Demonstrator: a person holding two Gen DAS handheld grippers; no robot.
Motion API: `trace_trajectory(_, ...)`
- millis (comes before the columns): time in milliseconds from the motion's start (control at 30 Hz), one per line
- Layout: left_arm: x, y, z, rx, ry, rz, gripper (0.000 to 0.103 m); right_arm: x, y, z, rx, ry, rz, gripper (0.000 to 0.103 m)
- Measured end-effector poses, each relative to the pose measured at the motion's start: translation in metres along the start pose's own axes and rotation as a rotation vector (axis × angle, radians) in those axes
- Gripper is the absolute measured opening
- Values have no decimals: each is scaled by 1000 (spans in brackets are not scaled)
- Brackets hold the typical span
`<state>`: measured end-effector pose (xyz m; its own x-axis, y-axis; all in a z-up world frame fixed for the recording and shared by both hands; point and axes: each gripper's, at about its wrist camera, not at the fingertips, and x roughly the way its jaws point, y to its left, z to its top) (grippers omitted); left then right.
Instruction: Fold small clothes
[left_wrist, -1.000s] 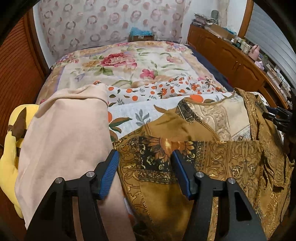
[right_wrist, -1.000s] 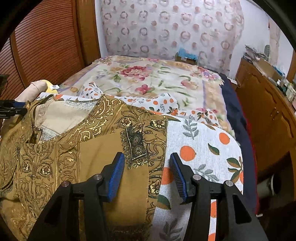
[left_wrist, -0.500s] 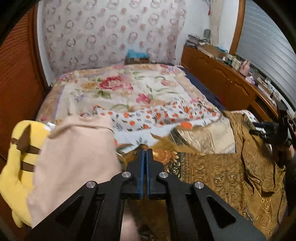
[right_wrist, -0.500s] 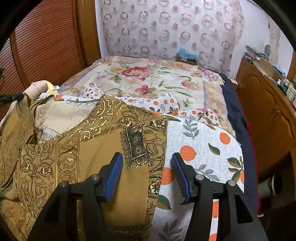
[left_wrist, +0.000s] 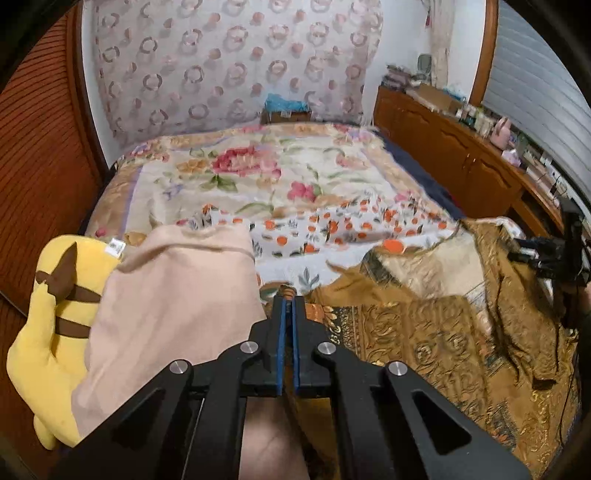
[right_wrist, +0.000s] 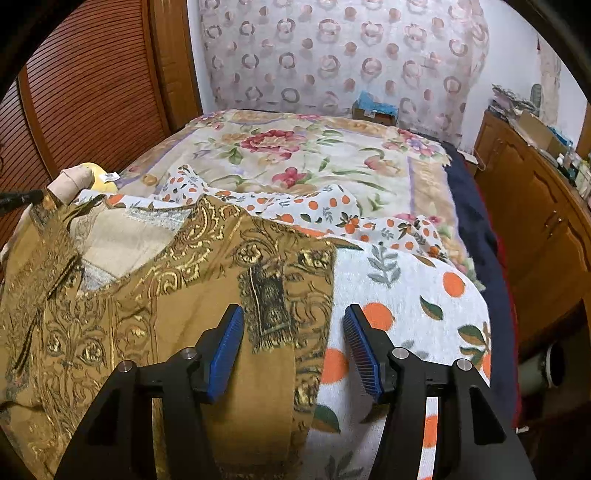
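Note:
A brown garment with gold ornament (left_wrist: 424, 332) lies spread at the near end of the bed. My left gripper (left_wrist: 288, 299) is shut on its left edge, a bit of cloth showing between the blue pads. In the right wrist view that edge (right_wrist: 48, 210) is lifted up to the left gripper's tip (right_wrist: 22, 198). My right gripper (right_wrist: 293, 321) stands open just above the garment's right border (right_wrist: 273, 295), one pad on each side of the dark patterned strip, pressing on nothing. It also shows at the far right in the left wrist view (left_wrist: 546, 254).
A pale pink cloth (left_wrist: 166, 295) and a yellow plush toy (left_wrist: 48, 332) lie left of the garment. Under it is a white cloth with orange prints (right_wrist: 406, 295) on the floral bedspread (left_wrist: 258, 177). Wooden cabinets (left_wrist: 461, 158) line the right, a slatted wooden door (right_wrist: 74, 92) the left.
My left gripper went from open over the garment's left edge to shut on it, then rose a little, pulling that edge up. The right gripper has stayed in place, open.

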<state>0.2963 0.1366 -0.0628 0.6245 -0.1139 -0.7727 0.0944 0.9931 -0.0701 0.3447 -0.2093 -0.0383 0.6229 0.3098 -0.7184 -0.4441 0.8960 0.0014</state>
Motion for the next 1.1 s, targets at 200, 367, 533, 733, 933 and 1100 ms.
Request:
trace_trajectory(200,20,4,-8,-28,72,13,9,10,2,11,-13,25,6,57)
trace_trajectory(367,22,4,-13,-30,82,-8,8,9,9,11,-53,22,17,12)
trace_trajectory(533,-15,-13,-13,-8,-22,-47,2,-10,18,9,-87,-40,-3,4)
trace_trajectory(733,-88,-28,-9,-1,-180,-96,2,-69,21,1,-55,-188,6,4)
trace_trajectory(933,-140,-41,-28,16,-245,-165,2,-135,36,-27,-40,-296,36,4)
trace_trajectory(1100,-186,-49,-66,18,-290,-216,2,-187,52,-73,-35,-362,48,4)
